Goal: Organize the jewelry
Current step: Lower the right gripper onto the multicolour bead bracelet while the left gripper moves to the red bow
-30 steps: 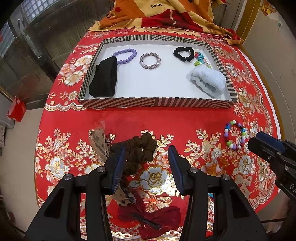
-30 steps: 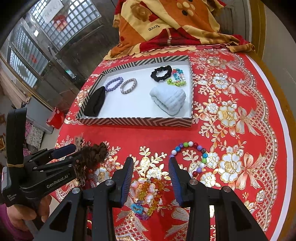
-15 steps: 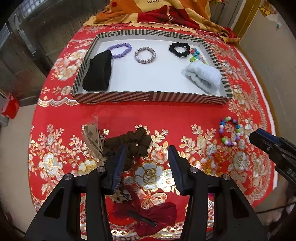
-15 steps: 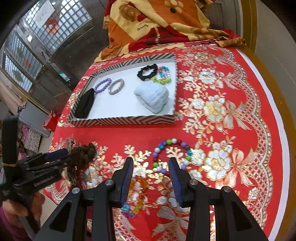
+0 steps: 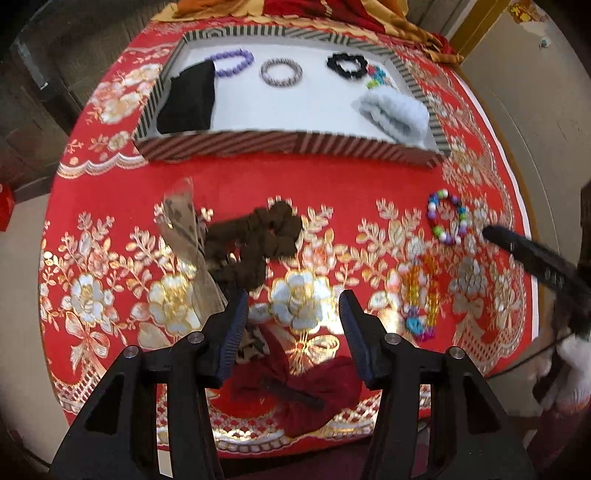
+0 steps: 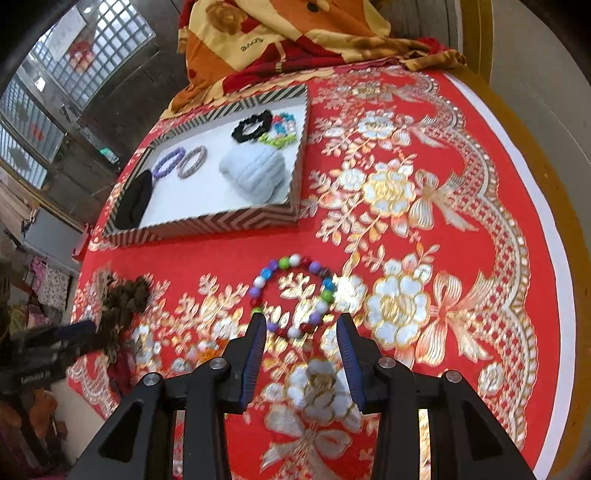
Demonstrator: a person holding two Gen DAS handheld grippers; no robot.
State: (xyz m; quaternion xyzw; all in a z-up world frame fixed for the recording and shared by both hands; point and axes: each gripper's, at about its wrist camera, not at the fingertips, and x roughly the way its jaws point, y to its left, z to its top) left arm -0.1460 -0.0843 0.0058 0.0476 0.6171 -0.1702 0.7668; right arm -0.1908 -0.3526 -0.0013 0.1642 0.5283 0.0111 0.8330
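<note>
A striped tray (image 5: 295, 146) (image 6: 207, 225) holds a black headband, a purple bead bracelet (image 5: 232, 62), a grey bracelet, a black scrunchie, a bead piece and a pale blue fluffy band (image 5: 393, 114). On the red cloth lie a brown scrunchie (image 5: 255, 240) (image 6: 125, 299), a multicolour bead bracelet (image 5: 445, 218) (image 6: 291, 291), an orange bead bracelet (image 5: 419, 295) and a red bow clip (image 5: 291, 391). My left gripper (image 5: 291, 314) is open, just short of the brown scrunchie. My right gripper (image 6: 301, 336) is open, its tips at the multicolour bracelet's near edge.
A patterned ribbon piece (image 5: 184, 229) lies left of the brown scrunchie. An orange and red blanket (image 6: 295, 33) is heaped behind the tray. The round table's edge (image 6: 546, 221) curves along the right. The right gripper also shows in the left wrist view (image 5: 532, 258).
My left gripper has drawn back from the brown scrunchie, still open. My right gripper has moved right, from over the orange bracelet to the multicolour bracelet.
</note>
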